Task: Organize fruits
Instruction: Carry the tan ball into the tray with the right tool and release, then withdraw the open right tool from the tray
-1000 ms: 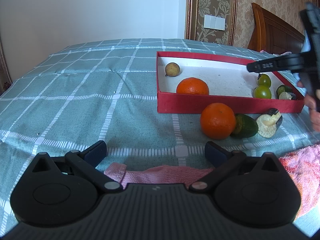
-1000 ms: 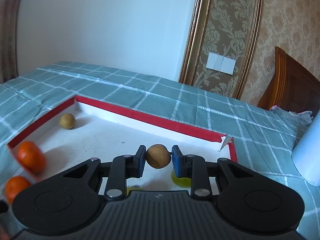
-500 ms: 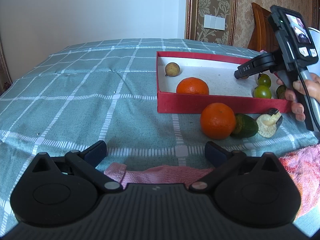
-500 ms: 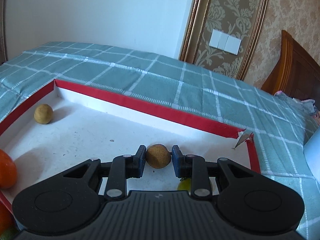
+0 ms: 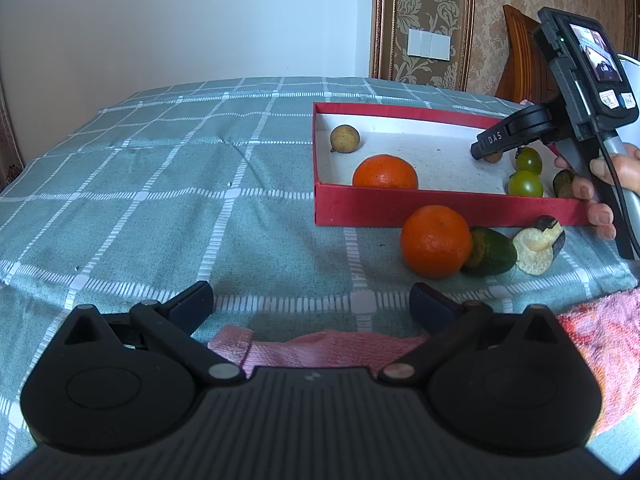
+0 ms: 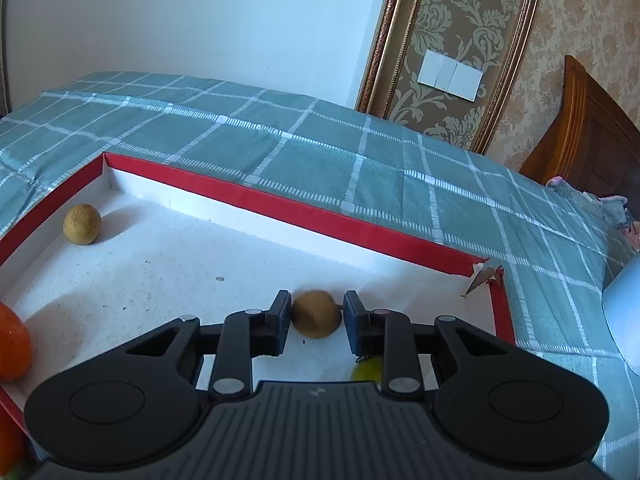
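A red box (image 5: 440,210) with a white floor lies on the checked bedspread. Inside it are a brown longan (image 5: 344,138), an orange (image 5: 385,172) and two green tomatoes (image 5: 525,183). My right gripper (image 6: 314,314) is low inside the box (image 6: 280,204), its pads still around a brown longan (image 6: 316,314) resting on the floor, with a small gap on the left. It also shows in the left wrist view (image 5: 486,152). My left gripper (image 5: 312,304) is open and empty, hovering in front of the box. Another orange (image 5: 436,236), a green fruit (image 5: 492,251) and a cut fruit piece (image 5: 538,240) lie outside the box.
A pink towel (image 5: 592,344) lies under and right of my left gripper. A second longan (image 6: 82,224) sits in the box's far left corner. The box's right corner (image 6: 486,274) is torn. A wooden headboard (image 6: 584,132) stands at the right.
My right gripper has come down into the box and set the longan on its floor. Its jaws have loosened slightly. My left gripper has not moved.
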`<state>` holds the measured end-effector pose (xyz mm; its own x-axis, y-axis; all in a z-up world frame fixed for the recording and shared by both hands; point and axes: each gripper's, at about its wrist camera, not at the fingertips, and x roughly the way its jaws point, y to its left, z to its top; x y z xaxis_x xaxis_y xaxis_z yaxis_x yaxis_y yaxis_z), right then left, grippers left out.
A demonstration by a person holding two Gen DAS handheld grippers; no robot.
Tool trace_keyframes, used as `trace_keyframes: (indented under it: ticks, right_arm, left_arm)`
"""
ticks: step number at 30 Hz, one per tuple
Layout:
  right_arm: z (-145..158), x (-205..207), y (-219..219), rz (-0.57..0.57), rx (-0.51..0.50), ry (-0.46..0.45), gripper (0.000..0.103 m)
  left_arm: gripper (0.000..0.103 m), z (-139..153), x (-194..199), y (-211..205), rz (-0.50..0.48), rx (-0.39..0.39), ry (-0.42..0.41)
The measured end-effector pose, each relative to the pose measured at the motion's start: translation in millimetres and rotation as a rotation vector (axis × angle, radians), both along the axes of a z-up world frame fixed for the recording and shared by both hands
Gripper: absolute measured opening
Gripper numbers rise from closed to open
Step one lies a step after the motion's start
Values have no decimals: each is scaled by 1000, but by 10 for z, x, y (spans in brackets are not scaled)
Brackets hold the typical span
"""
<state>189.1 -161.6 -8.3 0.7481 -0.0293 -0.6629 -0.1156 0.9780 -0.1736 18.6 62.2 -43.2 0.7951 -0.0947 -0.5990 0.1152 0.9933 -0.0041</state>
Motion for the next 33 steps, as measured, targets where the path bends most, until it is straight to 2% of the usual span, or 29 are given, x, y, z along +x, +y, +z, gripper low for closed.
trace_keyframes:
  ticks: [12, 14, 16, 18, 21, 27, 33]
  right_arm:
    - [120, -314, -142, 11, 80, -41, 30]
    - [144, -417, -157, 20, 87, -55, 34]
    - [177, -530, -191, 26, 104, -77, 53]
    - [217, -664, -207, 31, 114, -105, 60]
    - [280, -888, -257, 48, 125, -146, 60]
    - [252, -1407, -387, 80, 170, -172, 62]
    - [40, -1716, -480, 77, 168, -130, 62]
  left_arm:
    - [103, 1, 2, 0, 0, 0, 0]
    - [103, 2, 1, 0, 0, 0, 0]
    - [103, 2, 1, 0, 0, 0, 0]
    - [103, 3, 1, 1, 0, 0, 0]
    - [103, 2, 1, 0, 0, 0, 0]
    - [103, 2, 1, -3, 0, 1, 0]
    - [103, 1, 1, -5, 0, 1, 0]
